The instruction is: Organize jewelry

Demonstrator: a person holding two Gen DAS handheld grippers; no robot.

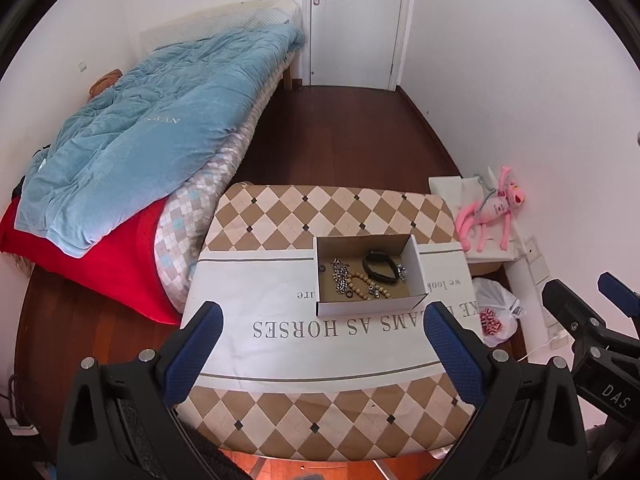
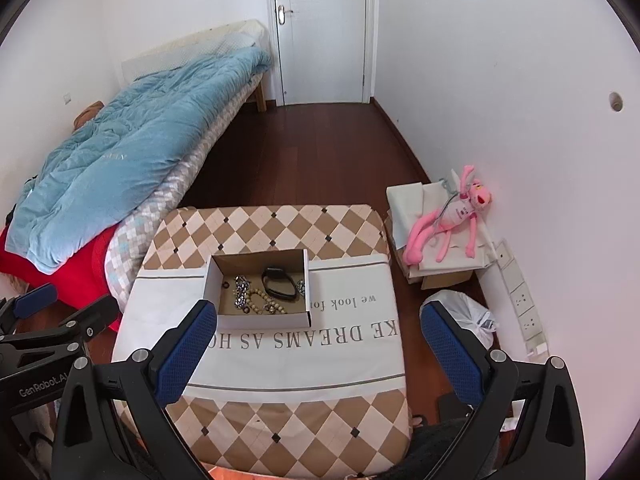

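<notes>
Two tongs hang wide open and empty over the near edge of the counter (image 1: 256,208), your left tongs (image 1: 322,320) and right tongs (image 2: 318,320) both well short of the cardboard box (image 1: 420,268), so you appear to be at the very start or in a pause between picks, with nothing gripped. All the jewelry you can see lies inside that box, which sits on the white printed cloth (image 1: 240,280) draped over the checked counter cover. Within the box, a black band (image 1: 380,266), smooth and looped like a bracelet or slim watch, lies toward its far right; a silvery chain (image 1: 340,274) is heaped toward its left; a string of tan round beads (image 1: 362,280) curls between them toward the box's near wall; and small dark rings and metal charms are scattered among them, too small to tell apart. Your next move probably calls for bringing one pair of tongs down over the box's low wall and closing on a single piece. The band looks the easiest, being stiff and raised; the chain and beads are limp and may drag neighbours along with them, so pinch cleanly and lift slowly.
</notes>
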